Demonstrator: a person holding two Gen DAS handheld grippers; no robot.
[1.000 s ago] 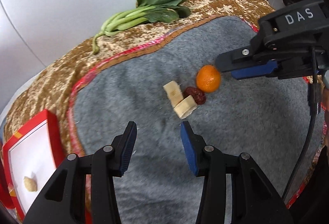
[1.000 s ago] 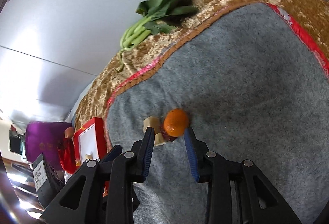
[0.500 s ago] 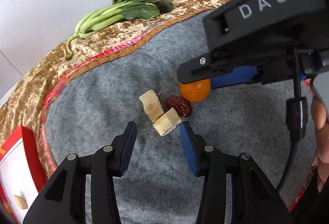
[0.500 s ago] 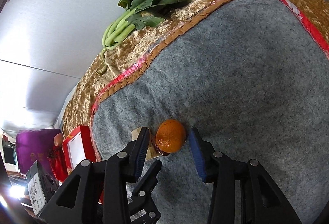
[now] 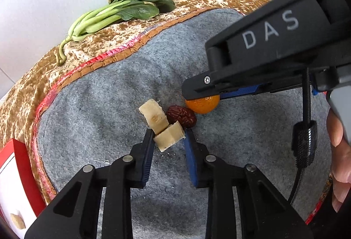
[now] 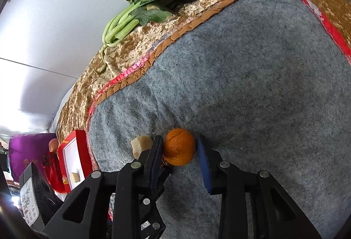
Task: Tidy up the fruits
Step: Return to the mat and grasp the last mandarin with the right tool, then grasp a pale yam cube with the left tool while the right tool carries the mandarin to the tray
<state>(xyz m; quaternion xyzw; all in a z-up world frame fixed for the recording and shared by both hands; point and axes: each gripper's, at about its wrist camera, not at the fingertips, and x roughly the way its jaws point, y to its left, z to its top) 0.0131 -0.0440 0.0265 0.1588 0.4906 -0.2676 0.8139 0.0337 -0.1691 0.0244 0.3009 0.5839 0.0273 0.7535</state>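
On the grey felt mat [image 5: 114, 94] lie two pale banana chunks, a dark red date [image 5: 181, 116] and a small orange [image 5: 203, 103]. My left gripper [image 5: 168, 137] is open with its jaws around the near banana chunk [image 5: 168, 138]; the far chunk [image 5: 154, 115] lies just beyond. My right gripper [image 6: 179, 148] is open with its jaws on either side of the orange [image 6: 179, 146]; its left finger touches or nearly touches the fruit. In the left wrist view the right gripper's finger [image 5: 221, 85] covers the top of the orange.
A bunch of leafy greens [image 5: 122, 10] lies on the gold cloth [image 5: 26, 89] by the white wall. A red box with a white inside [image 6: 72, 160] holding a small chunk stands at the left, off the mat. A hand [image 5: 339, 142] holds the right gripper.
Both grippers have moved forward and down. The left one now brackets the near banana chunk. The right one has closed in on the orange, its jaws still apart.
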